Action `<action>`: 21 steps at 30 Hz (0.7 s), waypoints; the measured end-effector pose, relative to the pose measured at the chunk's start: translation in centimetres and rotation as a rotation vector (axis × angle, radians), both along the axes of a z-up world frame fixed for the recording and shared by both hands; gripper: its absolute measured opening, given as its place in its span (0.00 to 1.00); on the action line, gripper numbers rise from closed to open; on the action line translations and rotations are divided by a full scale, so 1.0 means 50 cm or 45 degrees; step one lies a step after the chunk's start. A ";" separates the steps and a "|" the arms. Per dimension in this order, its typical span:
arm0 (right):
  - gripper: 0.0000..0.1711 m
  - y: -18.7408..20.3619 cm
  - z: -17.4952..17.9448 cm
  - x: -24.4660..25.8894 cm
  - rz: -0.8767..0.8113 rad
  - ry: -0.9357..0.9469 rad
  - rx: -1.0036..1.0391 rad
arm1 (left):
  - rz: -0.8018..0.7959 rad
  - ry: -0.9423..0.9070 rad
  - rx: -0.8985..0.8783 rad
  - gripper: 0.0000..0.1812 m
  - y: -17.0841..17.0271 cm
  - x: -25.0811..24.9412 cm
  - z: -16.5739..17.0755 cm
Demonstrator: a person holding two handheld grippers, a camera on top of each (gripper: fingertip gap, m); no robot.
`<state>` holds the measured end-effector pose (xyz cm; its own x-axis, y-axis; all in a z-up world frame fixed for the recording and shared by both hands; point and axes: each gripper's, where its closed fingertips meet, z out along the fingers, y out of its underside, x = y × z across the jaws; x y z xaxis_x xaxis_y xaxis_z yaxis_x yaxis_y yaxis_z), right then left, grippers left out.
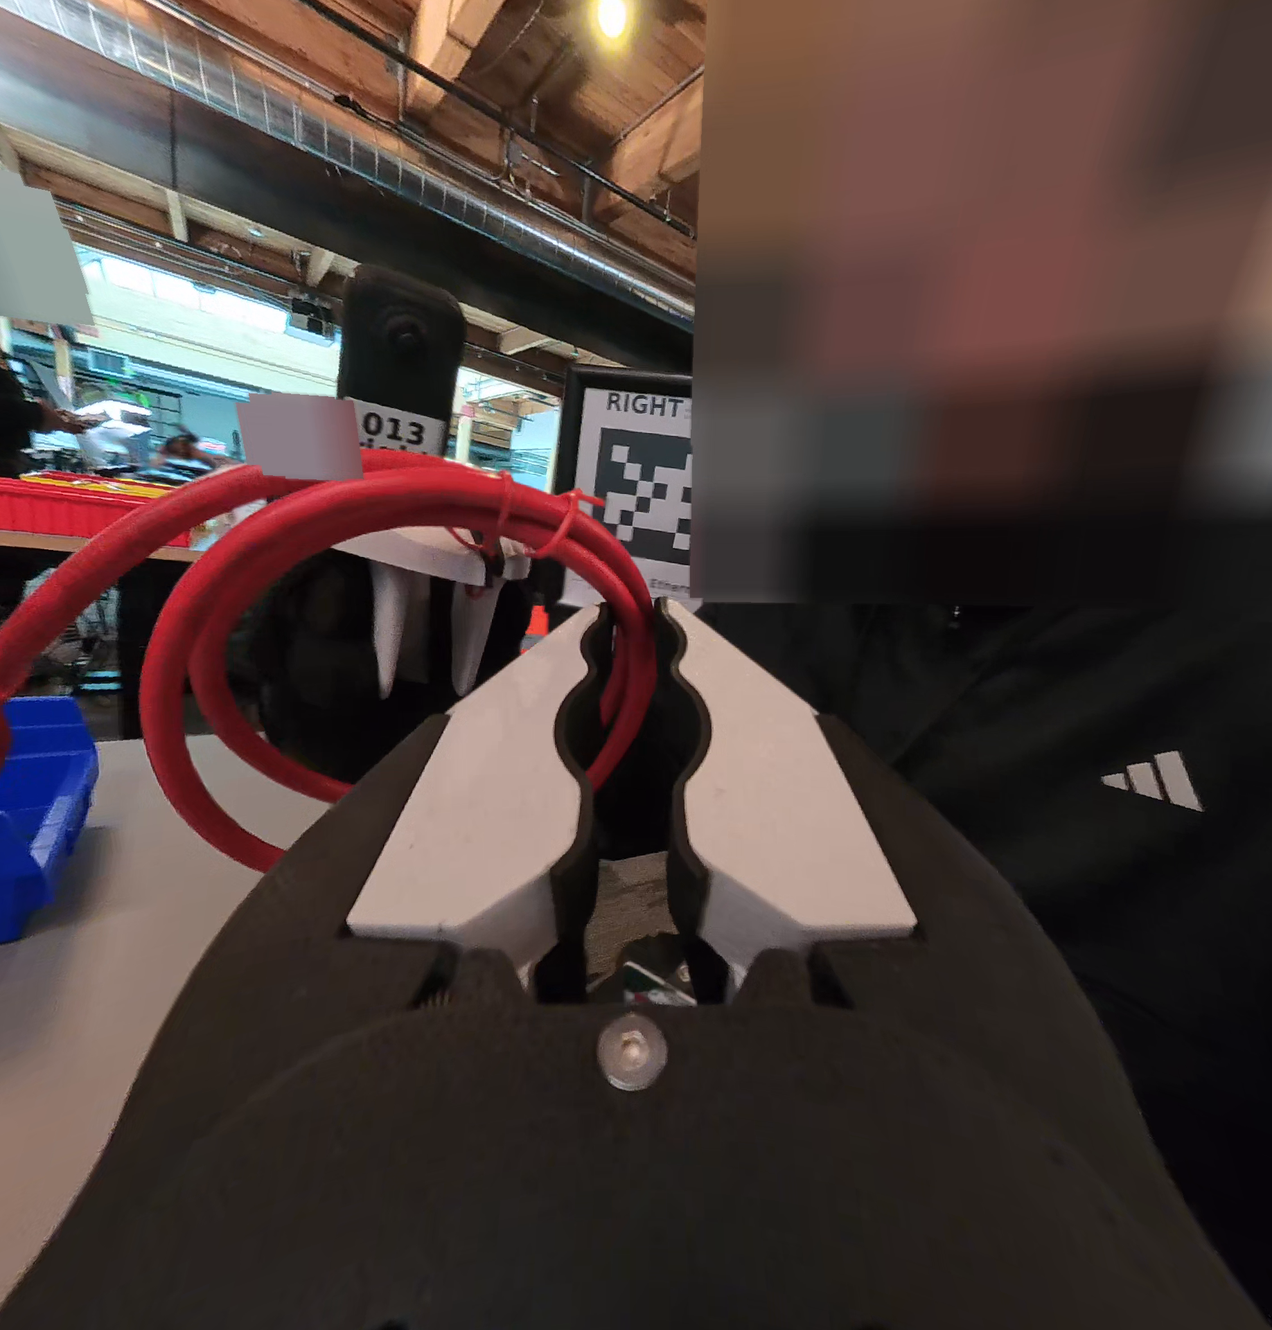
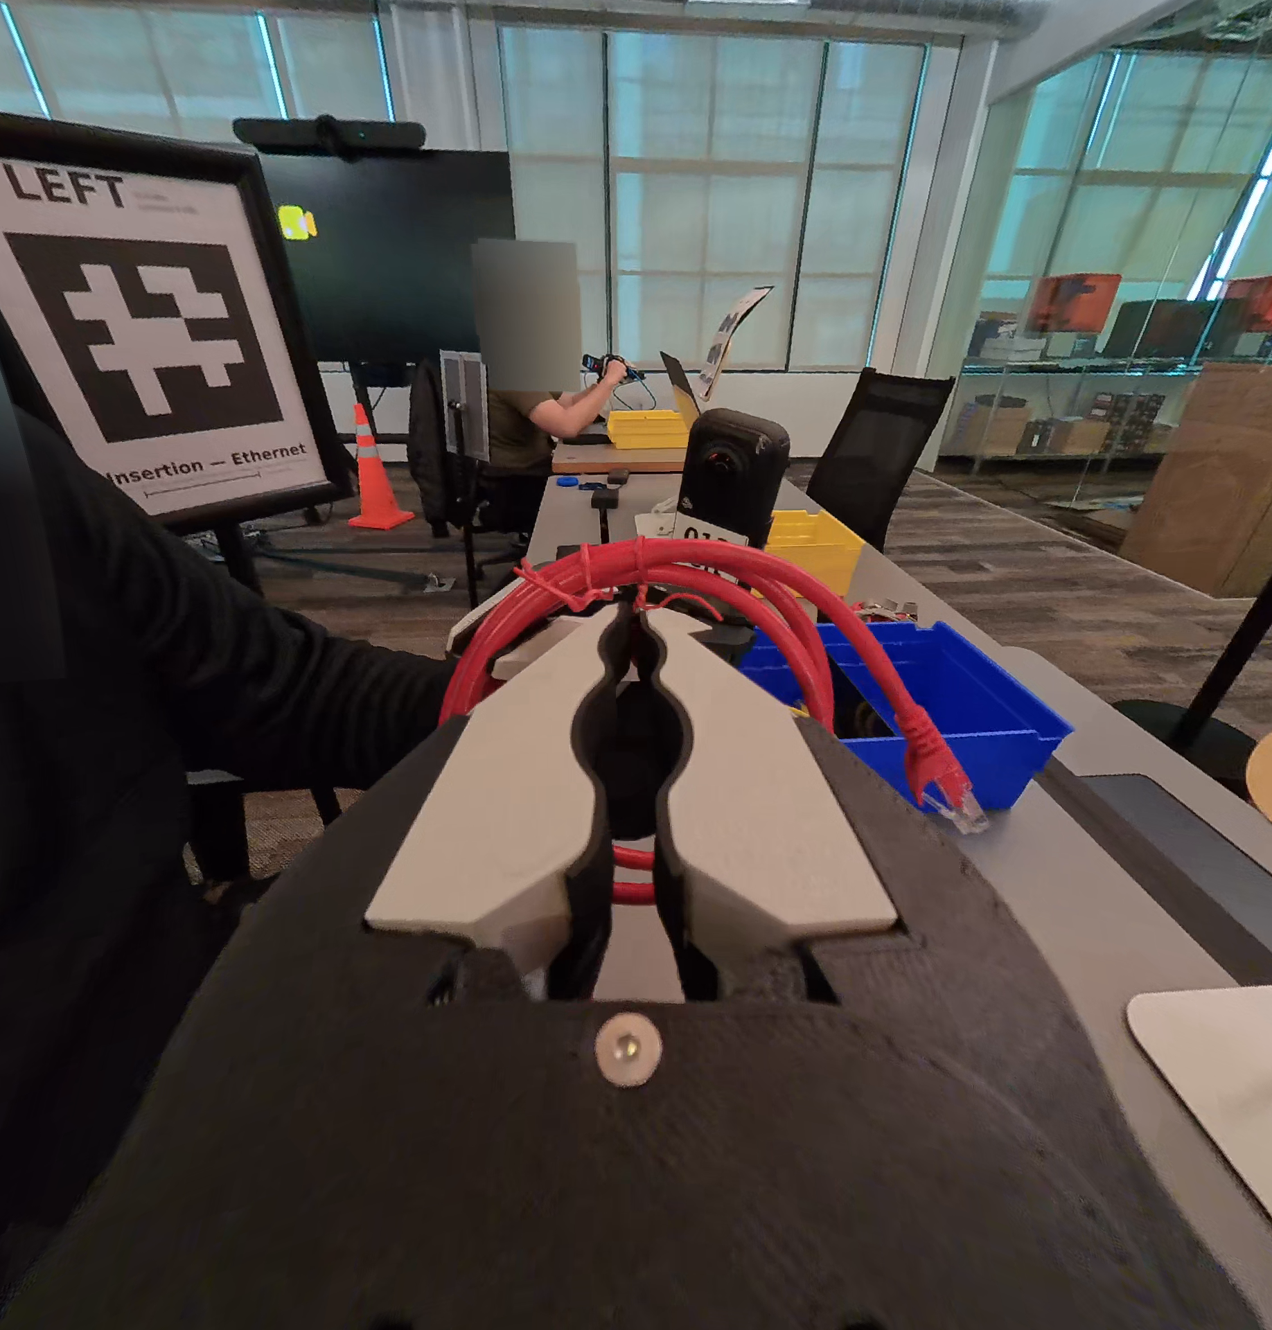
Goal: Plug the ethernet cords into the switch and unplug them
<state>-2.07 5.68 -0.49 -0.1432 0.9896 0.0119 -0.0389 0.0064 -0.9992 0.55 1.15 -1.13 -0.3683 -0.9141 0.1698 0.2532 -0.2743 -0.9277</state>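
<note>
A coiled red ethernet cable [image 1: 403, 496] bound with red twist ties [image 1: 507, 504] is held in the air between both grippers. My left gripper [image 1: 633, 619] is shut on two strands of the coil at its fingertips. In the right wrist view the coil [image 2: 691, 558] arches over my right gripper [image 2: 637, 612], which is shut on a thin red twist tie [image 2: 644, 576] at the coil's top. The right gripper also shows in the left wrist view [image 1: 493, 568], fingers pointing down at the ties. The cable's clear plug [image 2: 960, 802] hangs free at the right. No switch is in view.
A blue bin [image 2: 978, 691] sits on the grey table [image 2: 1050, 899] under the cable; it also shows in the left wrist view [image 1: 28, 828]. A yellow bin [image 2: 813, 547] and a black camera on a stand [image 2: 734, 460] are behind. A white pad [image 2: 1230, 1079] lies at right. A black sleeve [image 2: 187, 684] reaches in from the left. Some 5 centimeters of space lies between my two pairs of fingers.
</note>
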 end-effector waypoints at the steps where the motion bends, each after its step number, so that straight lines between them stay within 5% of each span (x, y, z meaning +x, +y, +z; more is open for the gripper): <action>1: 0.00 0.007 -0.003 0.000 -0.035 -0.017 0.024 | 0.032 0.009 0.006 0.05 0.006 0.000 -0.001; 8: 0.00 0.088 -0.034 0.016 -0.504 -0.299 0.393 | 0.291 0.160 -0.041 0.28 0.073 0.008 -0.011; 11: 0.00 0.099 -0.037 0.016 -0.613 -0.345 0.511 | 0.358 0.220 -0.103 0.23 0.095 0.023 -0.022; 16: 0.00 0.083 -0.028 0.004 -0.631 -0.313 0.578 | 0.464 0.264 -0.097 0.02 0.112 0.030 -0.035; 21: 0.00 0.070 -0.011 0.003 -0.563 -0.215 0.487 | 0.381 0.191 -0.109 0.00 0.097 0.022 -0.023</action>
<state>-1.94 9.18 -1.05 0.2498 0.8856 0.3916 0.2082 0.3458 -0.9149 1.63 6.01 -2.27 -0.0512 -0.9579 0.2825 0.1967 -0.2870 -0.9375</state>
